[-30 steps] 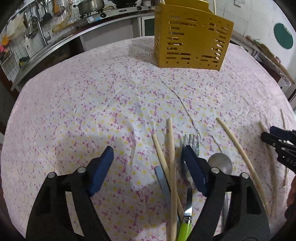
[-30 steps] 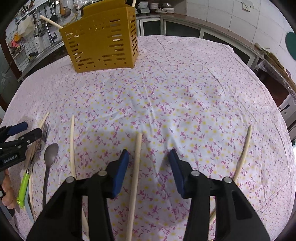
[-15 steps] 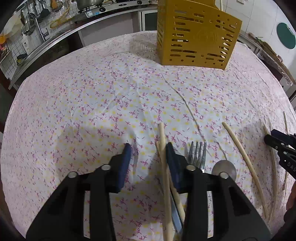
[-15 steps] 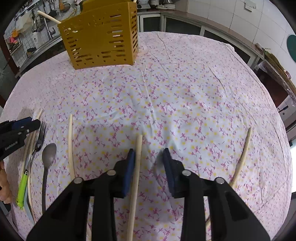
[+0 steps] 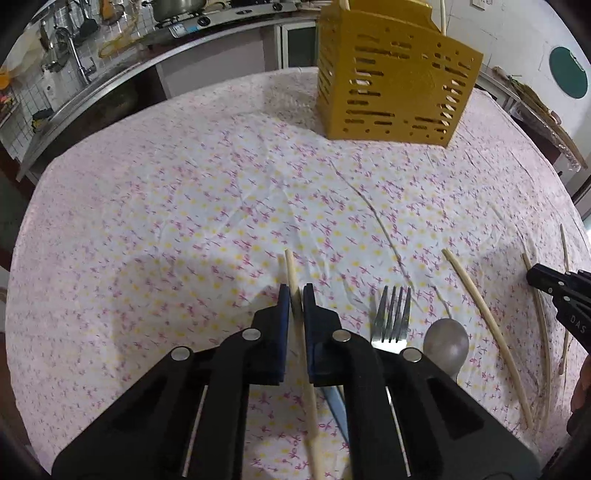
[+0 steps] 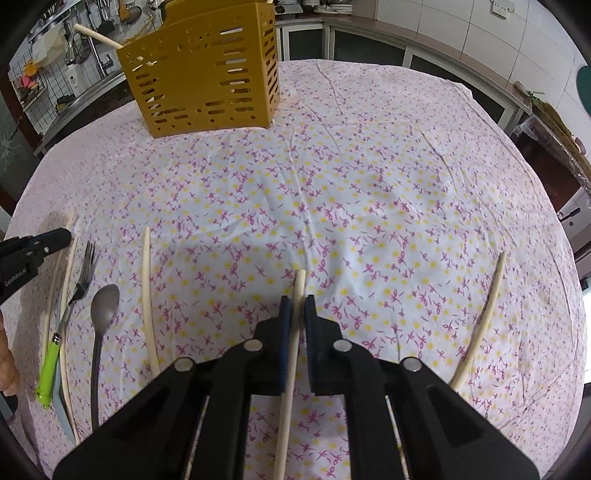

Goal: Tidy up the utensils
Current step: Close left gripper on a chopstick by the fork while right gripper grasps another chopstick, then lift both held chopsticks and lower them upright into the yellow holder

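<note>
Right wrist view, both tongs (image 6: 296, 301) closing on 1 chopstick (image 6: 298, 286) each, 1 fork (image 6: 83, 275), 1 spoon (image 6: 104, 301).

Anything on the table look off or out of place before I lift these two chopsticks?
Nothing damaged or spilled. One oddity: in the yellow caddy, a chopstick leans far out over the rim instead of standing upright. The fork, spoon and spare chopsticks lie loose on the cloth.
</note>
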The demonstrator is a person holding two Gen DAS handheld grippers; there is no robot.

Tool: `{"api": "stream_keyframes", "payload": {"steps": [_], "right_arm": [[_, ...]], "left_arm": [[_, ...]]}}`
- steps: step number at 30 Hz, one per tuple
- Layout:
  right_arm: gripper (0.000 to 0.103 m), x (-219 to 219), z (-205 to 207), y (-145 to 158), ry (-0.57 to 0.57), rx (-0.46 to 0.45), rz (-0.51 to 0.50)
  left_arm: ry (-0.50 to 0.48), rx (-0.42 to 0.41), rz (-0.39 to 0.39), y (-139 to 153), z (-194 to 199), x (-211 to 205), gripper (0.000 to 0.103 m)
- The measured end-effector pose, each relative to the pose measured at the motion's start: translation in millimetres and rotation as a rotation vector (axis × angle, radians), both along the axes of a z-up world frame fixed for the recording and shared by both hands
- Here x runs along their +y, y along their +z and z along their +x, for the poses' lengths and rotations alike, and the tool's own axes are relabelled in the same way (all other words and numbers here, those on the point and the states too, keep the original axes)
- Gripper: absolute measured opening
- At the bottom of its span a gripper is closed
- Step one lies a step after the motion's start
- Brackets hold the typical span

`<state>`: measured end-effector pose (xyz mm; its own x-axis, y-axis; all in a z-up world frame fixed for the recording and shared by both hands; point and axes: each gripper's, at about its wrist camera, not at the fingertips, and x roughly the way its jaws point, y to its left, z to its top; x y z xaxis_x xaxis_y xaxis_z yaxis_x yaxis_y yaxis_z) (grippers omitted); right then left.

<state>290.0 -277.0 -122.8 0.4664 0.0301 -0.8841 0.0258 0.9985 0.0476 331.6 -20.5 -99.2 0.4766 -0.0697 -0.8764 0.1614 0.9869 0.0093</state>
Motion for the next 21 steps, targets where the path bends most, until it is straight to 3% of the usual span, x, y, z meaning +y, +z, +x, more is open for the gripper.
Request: {"api": "stream_keyframes", "payload": {"steps": [8, 12, 18, 21], "right_arm": [[0.007, -6, -2, 3, -0.01, -0.019, 0.043], [0.002, -10, -4, 16, -0.016, -0.064, 0.059], [0.002, -12, -8, 45, -0.019, -0.149, 0.076], [0.002, -14, -5, 52, -0.014, -0.15, 0.087]], "left_arm": [[0.039, -0.032, -0.074, 17, -3, 17, 0.005], [0.034, -0.092, -0.098, 35, -12, 21, 0.005], [0.037, -0.147, -0.134, 57, -19, 27, 0.004], [0.035, -0.157, -0.154, 63, -19, 27, 0.004]]}}
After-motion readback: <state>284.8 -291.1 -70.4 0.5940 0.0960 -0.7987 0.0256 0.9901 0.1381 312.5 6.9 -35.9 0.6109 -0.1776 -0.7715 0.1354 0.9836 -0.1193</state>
